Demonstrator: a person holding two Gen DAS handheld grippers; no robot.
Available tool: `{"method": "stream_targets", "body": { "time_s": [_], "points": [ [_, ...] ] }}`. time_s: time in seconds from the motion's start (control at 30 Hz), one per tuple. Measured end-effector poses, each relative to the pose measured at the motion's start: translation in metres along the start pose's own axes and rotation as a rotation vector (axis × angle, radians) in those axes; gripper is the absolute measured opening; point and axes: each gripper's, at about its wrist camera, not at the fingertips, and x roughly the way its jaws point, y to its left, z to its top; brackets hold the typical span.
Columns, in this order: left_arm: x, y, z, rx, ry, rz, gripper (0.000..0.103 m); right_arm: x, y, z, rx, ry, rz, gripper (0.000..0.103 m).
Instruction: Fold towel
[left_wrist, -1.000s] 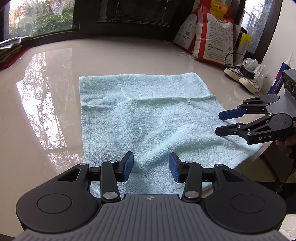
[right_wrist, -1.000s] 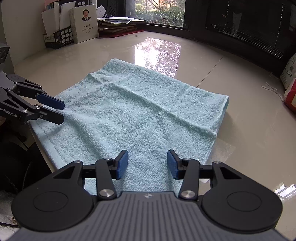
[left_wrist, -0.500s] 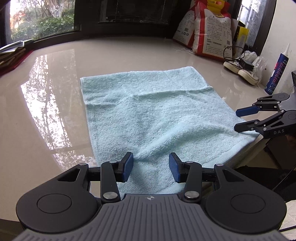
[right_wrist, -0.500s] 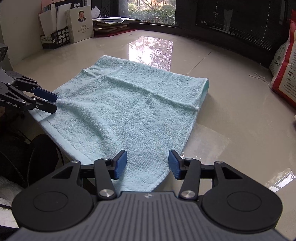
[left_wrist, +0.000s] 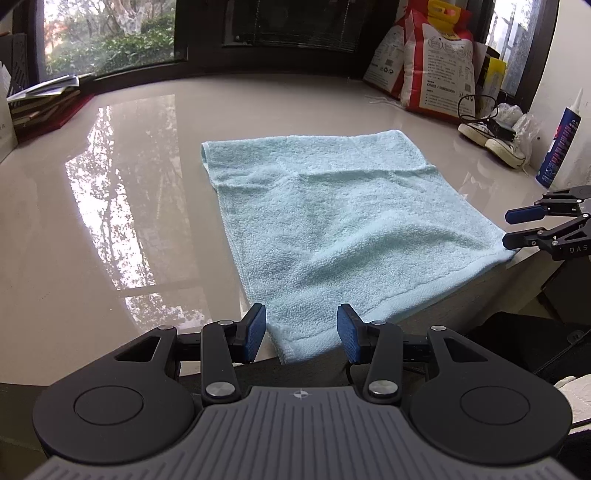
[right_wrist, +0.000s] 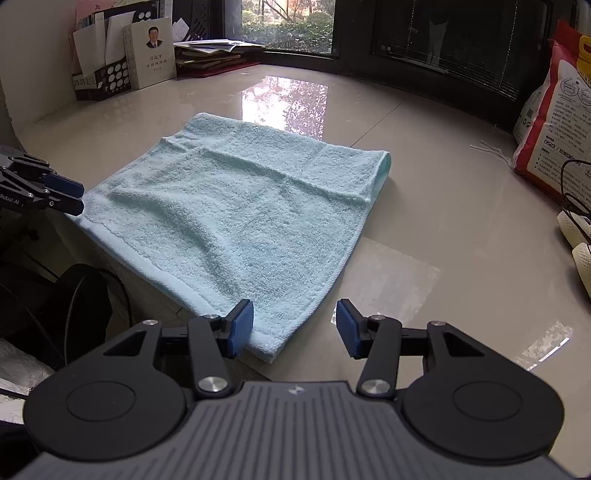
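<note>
A light blue towel (left_wrist: 340, 225) lies flat on the glossy beige table, folded, its near edge at the table's front edge; it also shows in the right wrist view (right_wrist: 240, 218). My left gripper (left_wrist: 301, 332) is open and empty, its blue pads either side of the towel's near left corner. My right gripper (right_wrist: 295, 326) is open and empty at the towel's near right corner. The right gripper shows in the left wrist view (left_wrist: 511, 229) by the towel's right corner; the left gripper shows in the right wrist view (right_wrist: 75, 197) by the left corner.
Two rice bags (left_wrist: 424, 62), shoes (left_wrist: 491, 138) and a blue-labelled tube (left_wrist: 559, 147) stand at the table's back right. Books and a file holder (right_wrist: 122, 62) sit at the back left. The table's front edge (left_wrist: 424, 317) drops off below the grippers.
Both grippers have pulled back towards the table's front edge, off the towel's middle, and now sit at its two near corners. Both stay open. The towel has not moved.
</note>
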Motion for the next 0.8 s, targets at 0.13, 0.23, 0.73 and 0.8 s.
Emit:
{"method": "stream_targets", "body": {
  "time_s": [0.13,0.23,0.73,0.8],
  "points": [
    [-0.007,-0.004,-0.006,0.011,0.003,-0.006,0.046,-0.003,0.002,-0.005,0.007,0.004,0.012,0.051],
    [-0.010,-0.007,-0.011,0.023,0.005,-0.007,0.046,-0.004,0.003,-0.008,0.010,0.007,0.024,0.051],
    [-0.003,-0.011,-0.018,0.068,0.013,0.043,0.046,-0.001,0.023,-0.020,-0.086,0.016,0.011,0.050],
    [-0.001,-0.012,-0.019,0.073,0.015,0.052,0.046,0.000,0.025,-0.020,-0.104,0.013,-0.003,0.049]
  ]
}}
